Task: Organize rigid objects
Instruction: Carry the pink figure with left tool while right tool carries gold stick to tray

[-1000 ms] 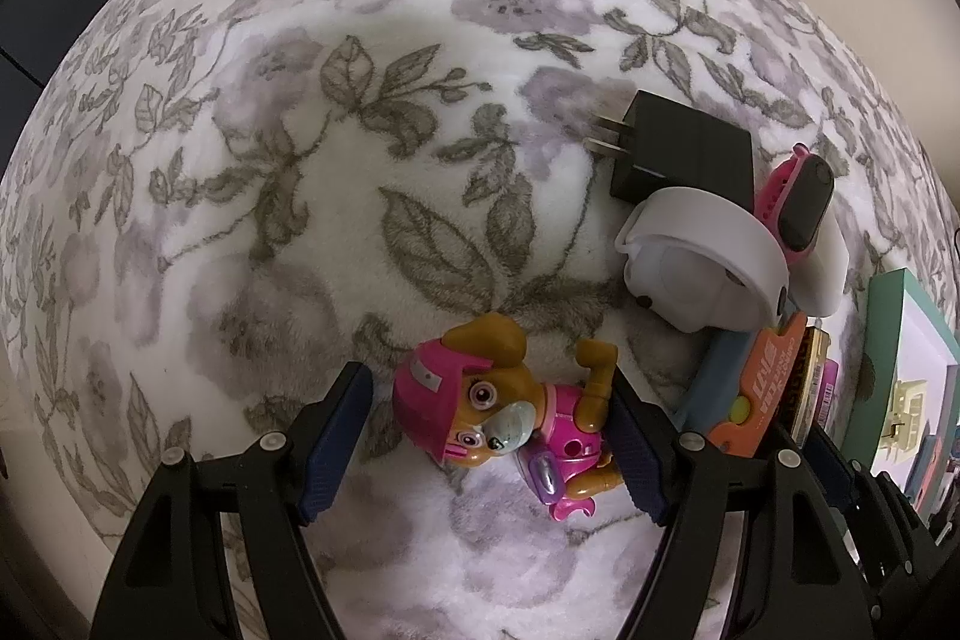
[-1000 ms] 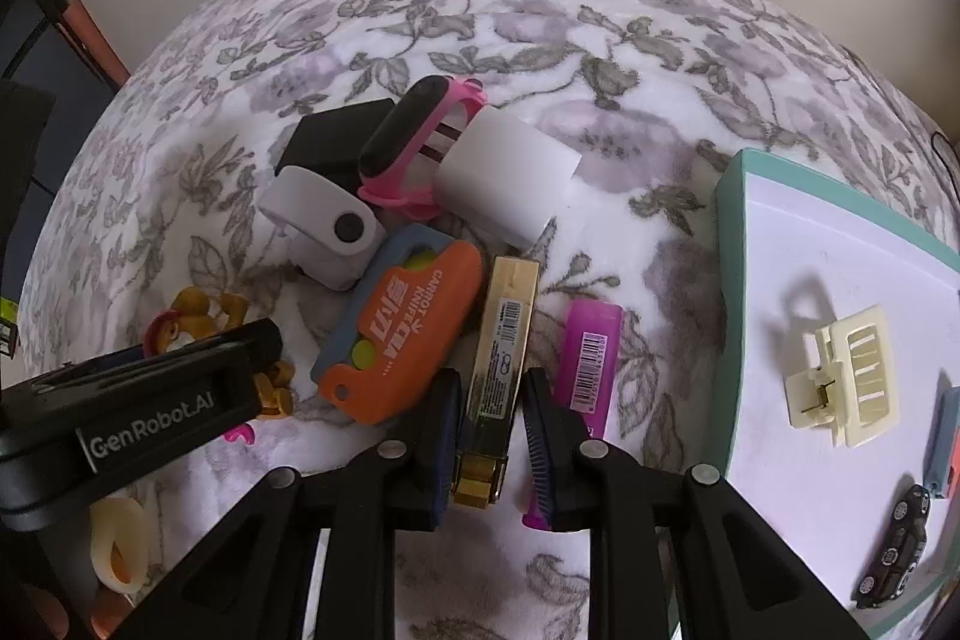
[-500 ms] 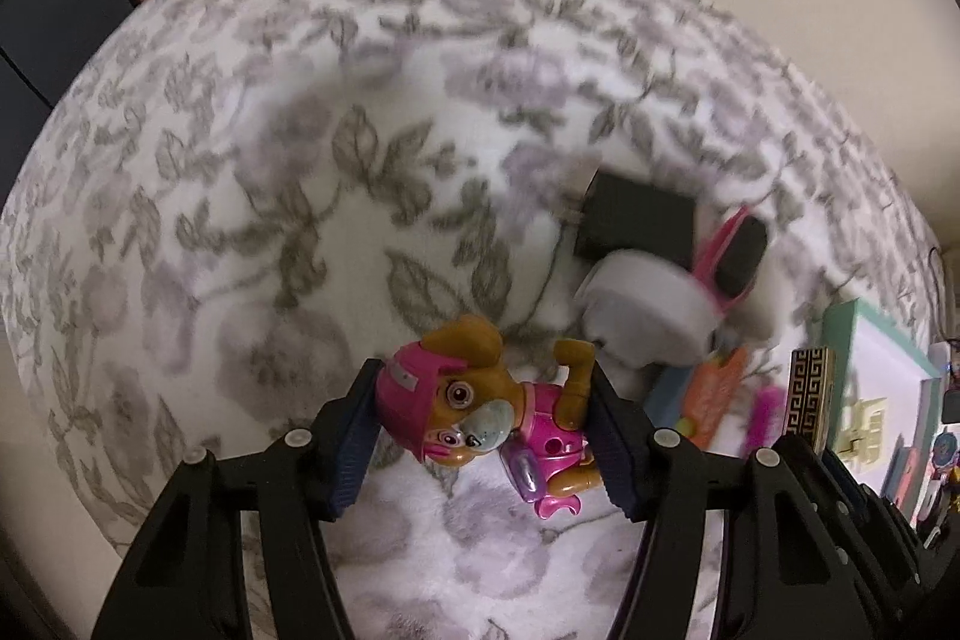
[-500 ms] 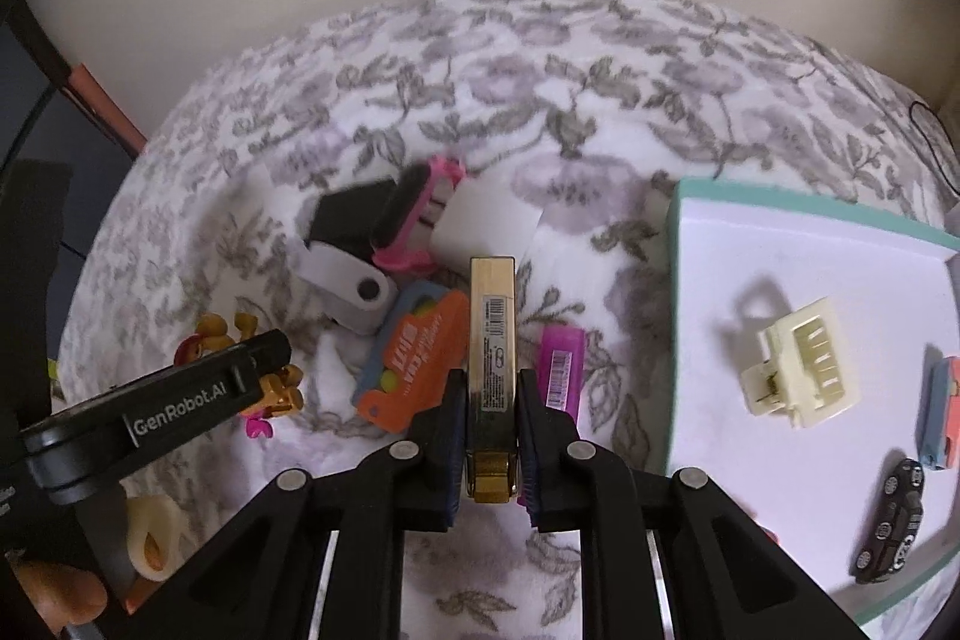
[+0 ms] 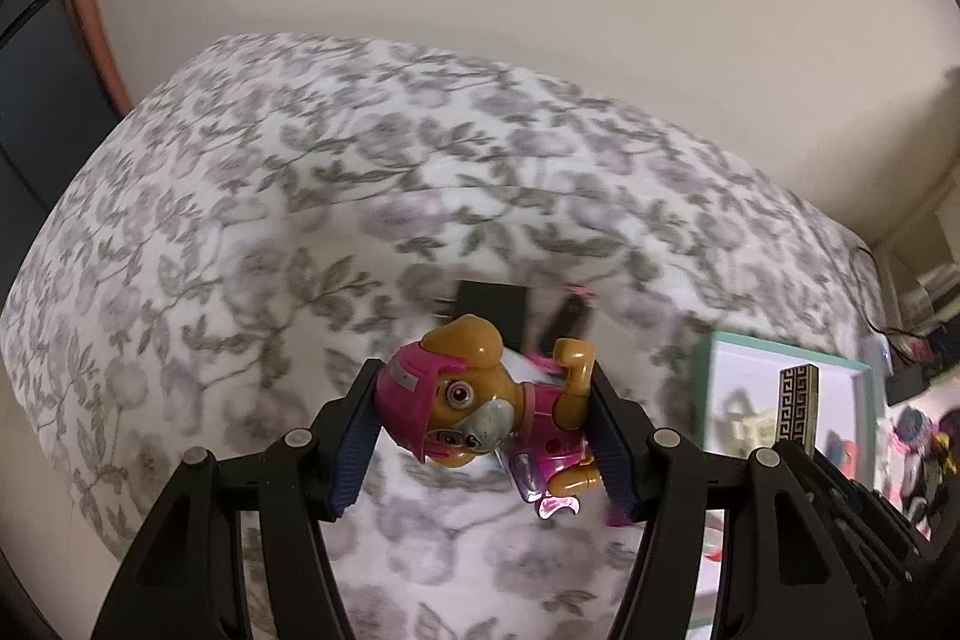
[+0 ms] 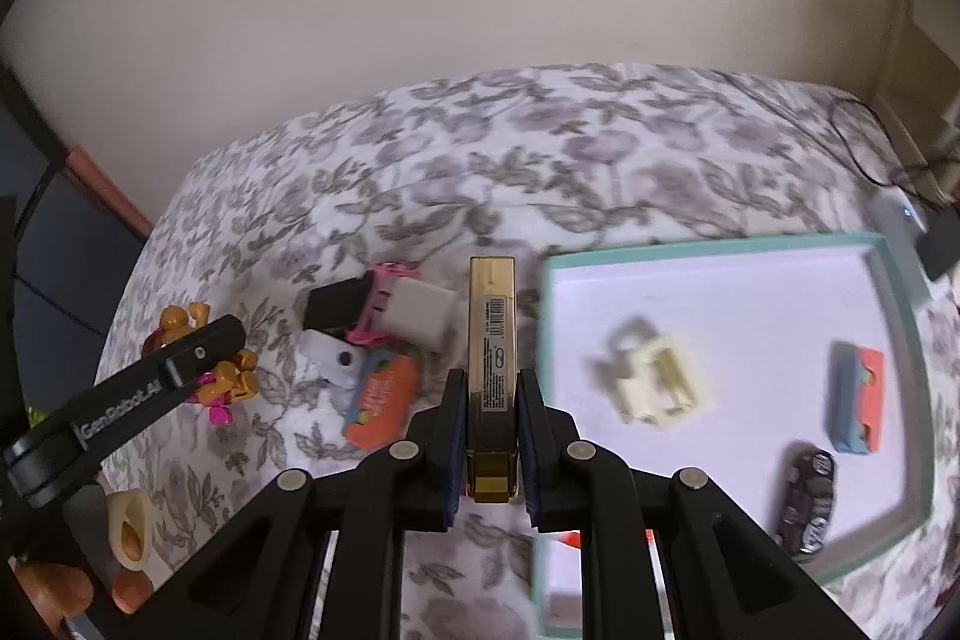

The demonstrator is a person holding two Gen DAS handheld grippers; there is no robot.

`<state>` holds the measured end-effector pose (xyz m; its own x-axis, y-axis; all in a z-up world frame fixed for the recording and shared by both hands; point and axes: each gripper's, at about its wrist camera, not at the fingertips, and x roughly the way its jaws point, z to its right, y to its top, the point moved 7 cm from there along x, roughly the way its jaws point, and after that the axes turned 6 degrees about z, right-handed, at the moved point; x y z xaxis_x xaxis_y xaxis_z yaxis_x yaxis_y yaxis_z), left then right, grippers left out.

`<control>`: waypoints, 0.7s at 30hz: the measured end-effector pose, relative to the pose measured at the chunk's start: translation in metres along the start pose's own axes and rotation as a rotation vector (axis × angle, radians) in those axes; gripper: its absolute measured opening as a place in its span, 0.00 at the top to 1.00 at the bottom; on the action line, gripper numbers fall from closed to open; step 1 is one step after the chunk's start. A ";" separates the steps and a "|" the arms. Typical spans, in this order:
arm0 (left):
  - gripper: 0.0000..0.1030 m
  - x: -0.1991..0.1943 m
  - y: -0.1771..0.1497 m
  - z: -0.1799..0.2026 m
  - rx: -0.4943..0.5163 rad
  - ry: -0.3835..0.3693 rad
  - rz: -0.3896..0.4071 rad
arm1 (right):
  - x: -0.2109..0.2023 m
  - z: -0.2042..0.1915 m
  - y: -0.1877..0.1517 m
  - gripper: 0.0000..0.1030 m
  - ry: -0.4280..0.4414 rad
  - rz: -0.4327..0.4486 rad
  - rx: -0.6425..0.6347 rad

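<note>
My left gripper (image 5: 486, 436) is shut on a pink and tan toy dog figure (image 5: 480, 412) and holds it above the floral blanket (image 5: 240, 220). My right gripper (image 6: 491, 436) is shut on a slim gold box (image 6: 492, 358) with a barcode, held above the blanket's left of the teal-rimmed white tray (image 6: 900, 280). The gold box also shows in the left wrist view (image 5: 798, 400), in front of the tray (image 5: 714, 340). The left gripper with the toy dog (image 6: 204, 370) shows in the right wrist view.
The tray holds a cream hair clip (image 6: 657, 385), a blue and orange item (image 6: 858, 397) and a dark toy car (image 6: 807, 499). On the blanket lie a black charger (image 6: 336, 304), pink watch (image 6: 381, 307), white cube (image 6: 423, 310), white item (image 6: 330, 361) and orange case (image 6: 384, 400).
Both grippers closed on their objects and lifted them off the blanket. The left rose with the toy dog; the right rose with the gold box toward the tray.
</note>
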<state>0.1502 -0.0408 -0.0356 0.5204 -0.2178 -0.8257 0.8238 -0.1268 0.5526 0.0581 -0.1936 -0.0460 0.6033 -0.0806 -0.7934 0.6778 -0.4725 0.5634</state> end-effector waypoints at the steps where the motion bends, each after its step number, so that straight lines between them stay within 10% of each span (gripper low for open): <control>1: 0.37 -0.001 -0.001 0.008 0.015 -0.008 -0.001 | -0.003 0.006 0.001 0.84 -0.010 0.002 0.006; 21: 0.37 0.004 -0.071 0.154 0.323 -0.100 -0.097 | -0.018 0.155 -0.011 0.84 -0.188 -0.045 0.208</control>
<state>0.0594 -0.1816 -0.0603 0.4054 -0.2812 -0.8698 0.7464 -0.4475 0.4925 -0.0260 -0.3232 -0.0736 0.4731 -0.2075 -0.8562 0.5897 -0.6475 0.4827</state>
